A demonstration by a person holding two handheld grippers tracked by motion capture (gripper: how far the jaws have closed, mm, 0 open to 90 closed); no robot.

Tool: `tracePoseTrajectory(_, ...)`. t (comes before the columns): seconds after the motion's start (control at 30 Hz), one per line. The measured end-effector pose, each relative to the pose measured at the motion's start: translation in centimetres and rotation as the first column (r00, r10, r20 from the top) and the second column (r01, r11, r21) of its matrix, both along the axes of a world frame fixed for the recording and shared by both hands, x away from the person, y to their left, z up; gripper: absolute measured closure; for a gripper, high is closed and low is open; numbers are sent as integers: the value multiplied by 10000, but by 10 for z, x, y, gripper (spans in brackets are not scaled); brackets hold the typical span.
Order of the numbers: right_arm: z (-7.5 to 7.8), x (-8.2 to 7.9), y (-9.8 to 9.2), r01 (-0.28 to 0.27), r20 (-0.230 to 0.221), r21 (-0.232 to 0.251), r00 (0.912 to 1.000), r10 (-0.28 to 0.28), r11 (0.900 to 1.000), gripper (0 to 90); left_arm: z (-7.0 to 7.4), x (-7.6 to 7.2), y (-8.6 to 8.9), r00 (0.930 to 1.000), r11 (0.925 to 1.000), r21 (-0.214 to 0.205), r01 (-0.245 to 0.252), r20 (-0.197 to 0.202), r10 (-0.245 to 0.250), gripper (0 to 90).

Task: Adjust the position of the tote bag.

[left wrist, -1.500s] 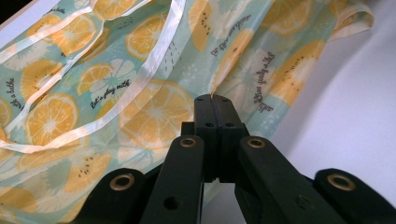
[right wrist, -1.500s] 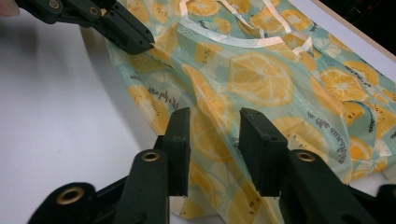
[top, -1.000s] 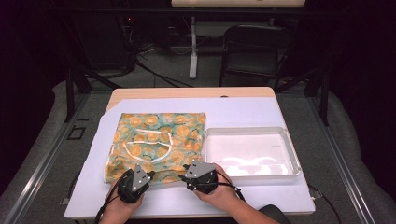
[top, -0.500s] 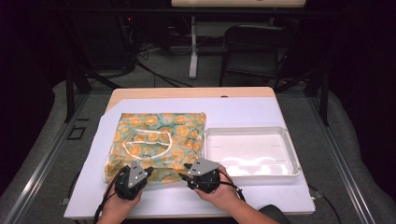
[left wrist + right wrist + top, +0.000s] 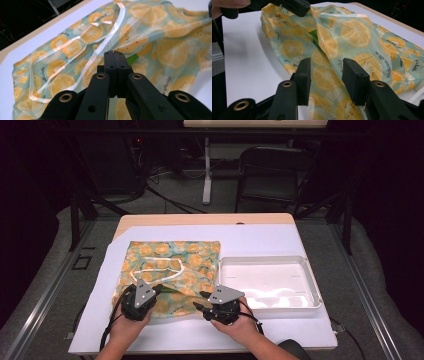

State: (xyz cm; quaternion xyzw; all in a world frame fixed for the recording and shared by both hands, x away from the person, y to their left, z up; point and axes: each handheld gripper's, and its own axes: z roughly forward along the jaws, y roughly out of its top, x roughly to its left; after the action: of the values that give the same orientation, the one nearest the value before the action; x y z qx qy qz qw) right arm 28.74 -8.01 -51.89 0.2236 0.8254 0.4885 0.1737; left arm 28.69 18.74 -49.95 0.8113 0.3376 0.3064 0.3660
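Observation:
A teal bag [image 5: 172, 265] printed with orange slices lies flat on the white sheet, its pale handle loop [image 5: 159, 271] on top. My left gripper [image 5: 157, 288] is at the bag's near edge. In the left gripper view the left gripper [image 5: 115, 53] is shut on the bag's [image 5: 155, 37] upper layer and raises it, and something green [image 5: 131, 59] shows inside. My right gripper [image 5: 198, 301] is at the near edge further right. In the right gripper view it [image 5: 325, 72] stands open, one jaw on each side of a fold of the bag [image 5: 352, 32].
An empty white tray [image 5: 314, 292] stands right of the bag on the white sheet [image 5: 260, 240]. The sheet covers a wooden table [image 5: 200, 219]. Beyond the table are a dark chair [image 5: 267, 167] and stand legs on the floor.
The left gripper has shifted slightly up and away from the table's near edge with the bag's layer in it. The right gripper has barely moved.

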Motion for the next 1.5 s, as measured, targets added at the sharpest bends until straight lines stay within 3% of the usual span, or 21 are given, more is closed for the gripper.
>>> tracePoseTrajectory(0.47, -1, 1, -1, 139, -139, 26, 9998, -139, 9999, 579, 25, 26, 2, 9974, 9977, -621, -256, 654, 297, 900)
tracePoseTrajectory(0.63, -1, 1, -4, 305, -206, 133, 9993, -302, 9994, 579, 36, 40, 2, 9954, 9936, -1095, -290, 874, 387, 900)
tracePoseTrajectory(0.8, -2, -2, -7, 450, -191, 97, 9988, -448, 9989, 583, 45, 48, 0, 9942, 9913, -1303, -211, 1020, 346, 900)
tracePoseTrajectory(1.07, 1, -11, -14, 667, 128, -240, 9977, -664, 9975, 606, 57, 65, -1, 9930, 9823, -1874, 25, 1165, 197, 900)
tracePoseTrajectory(1.17, 6, -12, -19, 911, 176, -276, 9957, -906, 9955, 624, 58, 73, 3, 9942, 9755, -2199, 67, 1065, 172, 900)
tracePoseTrajectory(1.3, 16, -8, -24, 1201, -106, -159, 9927, -1202, 9926, 669, 58, 79, 6, 9957, 9695, -2445, 185, 924, 43, 900)
tracePoseTrajectory(1.5, 38, 5, -21, 1457, -425, -109, 9884, -1461, 9893, 709, 61, 85, 2, 9938, 9721, -2304, 437, 1093, -188, 900)
